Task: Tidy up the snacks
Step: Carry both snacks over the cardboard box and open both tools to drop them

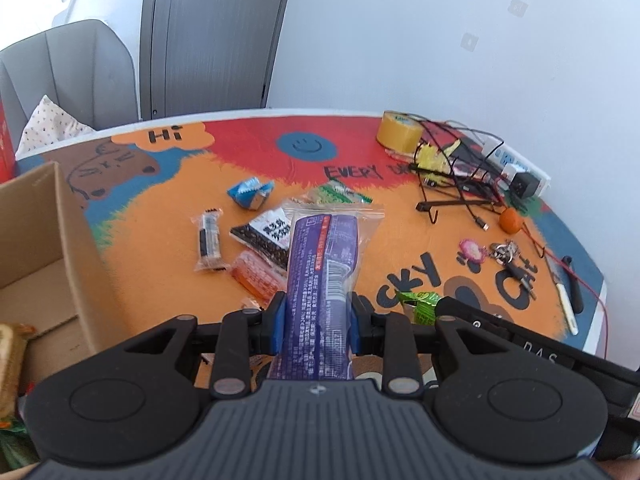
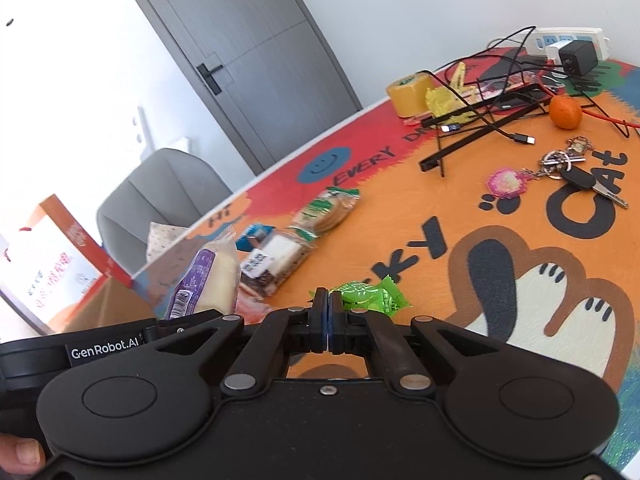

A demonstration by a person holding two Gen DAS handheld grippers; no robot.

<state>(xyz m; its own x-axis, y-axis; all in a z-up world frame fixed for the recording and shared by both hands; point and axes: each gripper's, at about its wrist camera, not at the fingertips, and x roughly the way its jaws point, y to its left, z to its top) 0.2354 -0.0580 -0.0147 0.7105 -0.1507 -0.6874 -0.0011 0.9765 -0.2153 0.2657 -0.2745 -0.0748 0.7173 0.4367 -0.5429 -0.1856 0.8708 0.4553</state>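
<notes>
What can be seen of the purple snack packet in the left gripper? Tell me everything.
The purple snack packet is a long clear-edged plastic wrapper with purple print, white text, a barcode and a red strip. The right wrist view shows a pale bun-like filling inside. The left gripper is shut on its lower part, blue-padded fingers pressing both sides. It is lifted off the table, pointing away from the camera.

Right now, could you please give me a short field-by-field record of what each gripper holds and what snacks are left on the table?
left gripper: jaws shut on purple snack pack
right gripper: jaws shut on green candy
box: cardboard, open, at the left table edge
loose snacks: blue packet, black-and-white packet, orange packet, green-striped crackers
non-snacks: tape roll, keys, mandarin
</notes>
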